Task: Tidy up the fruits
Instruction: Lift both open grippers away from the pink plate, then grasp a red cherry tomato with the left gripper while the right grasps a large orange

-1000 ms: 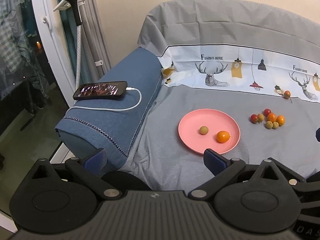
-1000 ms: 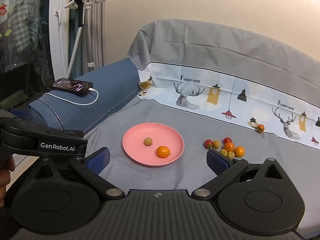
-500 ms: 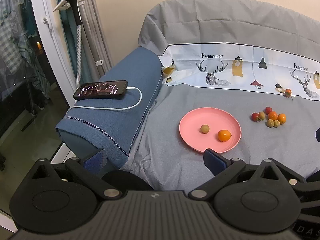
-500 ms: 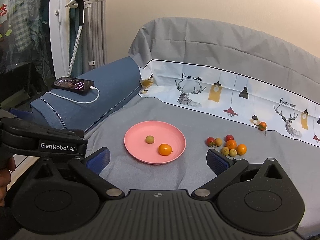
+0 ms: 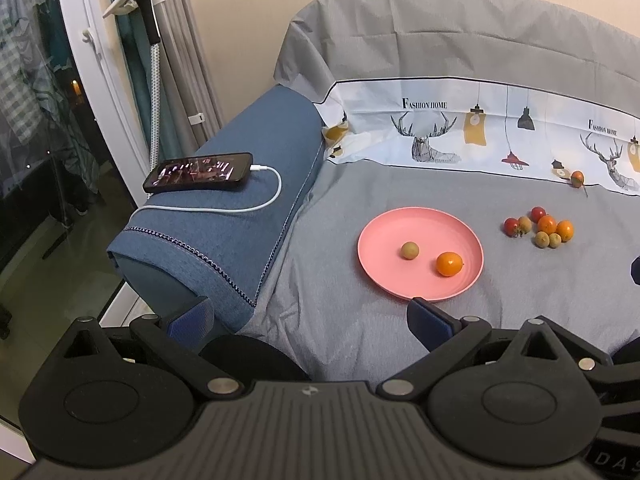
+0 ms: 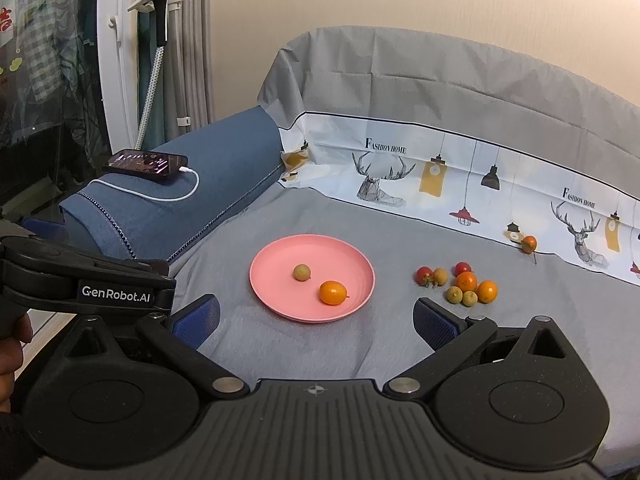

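A pink plate (image 5: pixel 384 236) (image 6: pixel 272 260) lies on the grey sofa seat. In it are a small tan-green fruit (image 5: pixel 410 249) (image 6: pixel 301 272) and an orange kumquat (image 5: pixel 449 264) (image 6: pixel 333 293). A cluster of several small fruits (image 5: pixel 541 227) (image 6: pixel 460 282), red, orange and tan, lies on the cloth right of the plate. One more orange fruit (image 5: pixel 577 178) (image 6: pixel 529 243) lies apart by the patterned band. My left gripper (image 5: pixel 310 318) is open and empty, held near the plate's near edge. My right gripper (image 6: pixel 316 320) is open and empty, in front of plate and cluster.
A blue sofa armrest (image 5: pixel 224 216) (image 6: pixel 176 192) on the left carries a phone (image 5: pixel 199 171) (image 6: pixel 145 161) with a white cable. A phone stand (image 6: pixel 160 20) and a window are behind it. The left gripper's body (image 6: pixel 80 280) shows at the right wrist view's left.
Both views have shifted slightly; the plate and fruits sit a little higher in frame. Nothing was grasped or moved on the sofa.
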A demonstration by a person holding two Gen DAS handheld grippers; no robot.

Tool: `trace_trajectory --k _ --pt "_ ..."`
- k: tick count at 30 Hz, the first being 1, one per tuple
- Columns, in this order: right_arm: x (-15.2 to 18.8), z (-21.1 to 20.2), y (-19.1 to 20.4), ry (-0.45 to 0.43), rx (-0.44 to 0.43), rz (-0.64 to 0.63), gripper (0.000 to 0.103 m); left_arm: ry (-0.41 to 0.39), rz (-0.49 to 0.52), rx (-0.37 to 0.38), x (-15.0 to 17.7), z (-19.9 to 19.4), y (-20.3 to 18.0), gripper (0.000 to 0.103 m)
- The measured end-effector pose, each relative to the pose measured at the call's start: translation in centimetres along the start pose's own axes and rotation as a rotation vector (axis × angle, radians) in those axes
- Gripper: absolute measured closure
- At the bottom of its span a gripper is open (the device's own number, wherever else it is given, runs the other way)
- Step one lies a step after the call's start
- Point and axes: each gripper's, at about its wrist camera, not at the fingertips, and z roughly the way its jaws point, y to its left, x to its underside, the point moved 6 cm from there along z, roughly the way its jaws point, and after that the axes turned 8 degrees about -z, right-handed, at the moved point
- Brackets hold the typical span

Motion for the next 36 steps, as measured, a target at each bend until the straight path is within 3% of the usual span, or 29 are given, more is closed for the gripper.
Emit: trace_trajectory --k 25,36 --pt "1.3 3.4 -0.8 0.069 -0.037 0.05 0.001 0.088 0.031 -0.011 0.8 3.4 -0.7 0.0" --pt "3.8 6.3 -5.8 0.12 0.015 0.244 0.001 0.144 0.116 0.002 -0.2 6.5 -4.3 0.0"
